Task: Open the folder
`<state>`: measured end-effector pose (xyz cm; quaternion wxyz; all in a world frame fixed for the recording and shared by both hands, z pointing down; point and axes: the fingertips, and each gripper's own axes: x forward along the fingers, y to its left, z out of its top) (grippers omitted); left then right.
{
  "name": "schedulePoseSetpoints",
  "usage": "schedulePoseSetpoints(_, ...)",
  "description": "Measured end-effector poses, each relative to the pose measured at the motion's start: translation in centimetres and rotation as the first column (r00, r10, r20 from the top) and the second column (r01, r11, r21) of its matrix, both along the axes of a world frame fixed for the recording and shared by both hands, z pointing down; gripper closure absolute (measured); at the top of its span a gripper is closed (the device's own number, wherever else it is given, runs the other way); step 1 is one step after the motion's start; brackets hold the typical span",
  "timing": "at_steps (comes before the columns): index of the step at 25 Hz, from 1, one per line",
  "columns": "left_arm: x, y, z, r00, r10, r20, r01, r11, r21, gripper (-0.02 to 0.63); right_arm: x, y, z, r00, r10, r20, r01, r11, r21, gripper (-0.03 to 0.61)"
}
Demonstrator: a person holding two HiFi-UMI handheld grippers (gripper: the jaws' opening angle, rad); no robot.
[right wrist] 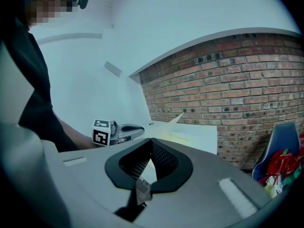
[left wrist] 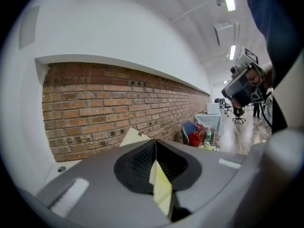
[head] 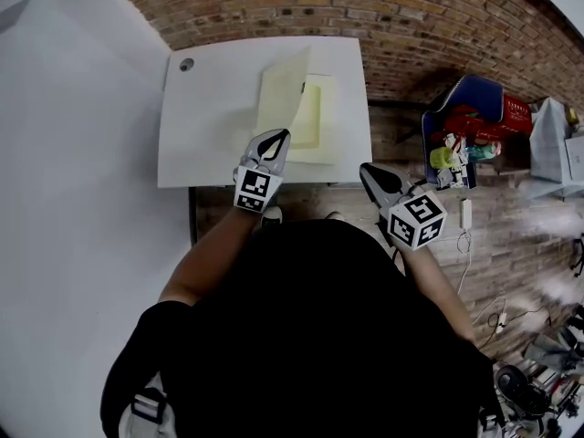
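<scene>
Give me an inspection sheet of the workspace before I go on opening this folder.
surface: white table, with a round hole at its far left corner.
job's things: yellow folder lies on the table, its cover lifted partway.
clutter: blue bin of colourful things on the floor, right of the table.
grippers: left tool shut on the cover's edge; right tool shut, empty, off the table's near right corner.
cables: white plug and cable on the floor at right.
surroundings: brick wall behind the table; white wall at left.
</scene>
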<state>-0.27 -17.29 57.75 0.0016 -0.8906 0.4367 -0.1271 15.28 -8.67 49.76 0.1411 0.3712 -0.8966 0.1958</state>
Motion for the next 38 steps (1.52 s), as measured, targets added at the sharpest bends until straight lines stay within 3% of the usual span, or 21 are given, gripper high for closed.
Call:
schedulePoseSetpoints(7,-3.9,-0.4,-0.7,0.99,-0.074,-0.122,0.075,0.997,0.001,0.607,-1.0,-0.3,0.2,1.0,-0.029,-0.001,0.029,1.0,-0.003,0.575)
schedulePoseSetpoints(17,-9.4,-0.5,-0.8,0.933,-0.201,-0.299,0.189,0.979,-0.071,0.607,-2.7,-1.0,0.0,0.998,-0.06,-0.001,0.06,0.998,-0.001,0.577)
schedulePoseSetpoints(32,-16.1,-0.4,-0.1,0.86,-0.347,-0.374,0.306,0.938,-0.165,0.607,-5.3,-1.8,0.0,0.995,-0.099,-0.002,0.099,0.995,-0.004,0.575)
schedulePoseSetpoints(38,-18.5,-0.4,0.2,0.847,-0.381,-0.37,0.336,0.924,-0.182,0.607,-6.3,-2.1,0.0,0.995,-0.099,0.002,0.099,0.995,-0.007,0.575)
